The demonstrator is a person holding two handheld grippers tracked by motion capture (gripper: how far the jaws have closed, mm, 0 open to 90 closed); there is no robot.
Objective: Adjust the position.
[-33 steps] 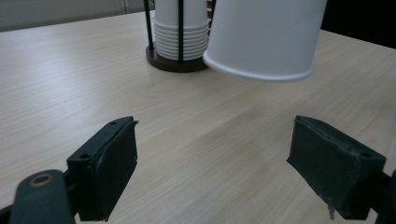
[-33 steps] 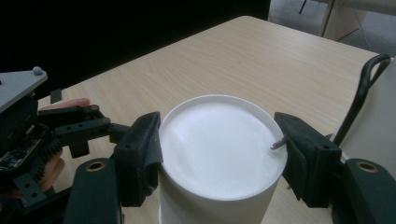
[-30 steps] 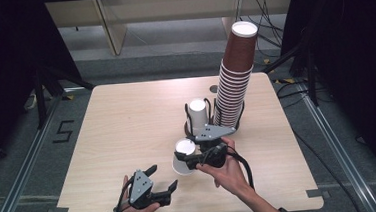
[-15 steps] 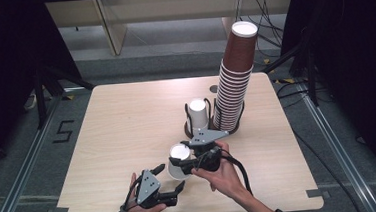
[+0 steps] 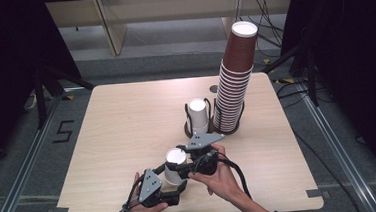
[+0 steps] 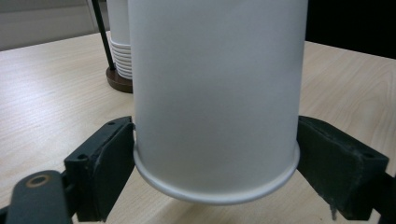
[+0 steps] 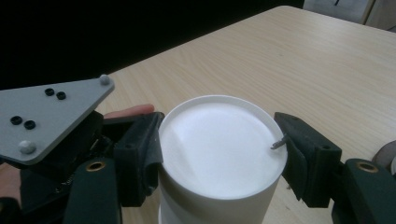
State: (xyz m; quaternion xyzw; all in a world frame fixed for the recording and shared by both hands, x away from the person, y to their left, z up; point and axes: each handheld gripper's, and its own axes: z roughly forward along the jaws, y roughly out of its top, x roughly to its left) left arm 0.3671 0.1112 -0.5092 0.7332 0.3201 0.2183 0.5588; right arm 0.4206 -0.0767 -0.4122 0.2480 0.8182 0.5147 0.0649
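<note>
A white paper cup is upside down near the table's front, its closed end up. My right gripper is shut on it just below that end, a pad on each side. My left gripper comes in from the front left. Its jaws have just been opening and now stand either side of the cup's rim. The pads sit right at the rim, and the cup shows no squeeze. The cup's rim hangs slightly above the wood.
A tall stack of brown cups stands on a round base at the back right. Beside it is a wire holder with white cups, also visible behind the held cup. The left gripper's grey plate lies close to my right jaws.
The left gripper has slid in from the front left until its jaws flank the cup. The right gripper and the cup have come a little nearer the front edge.
</note>
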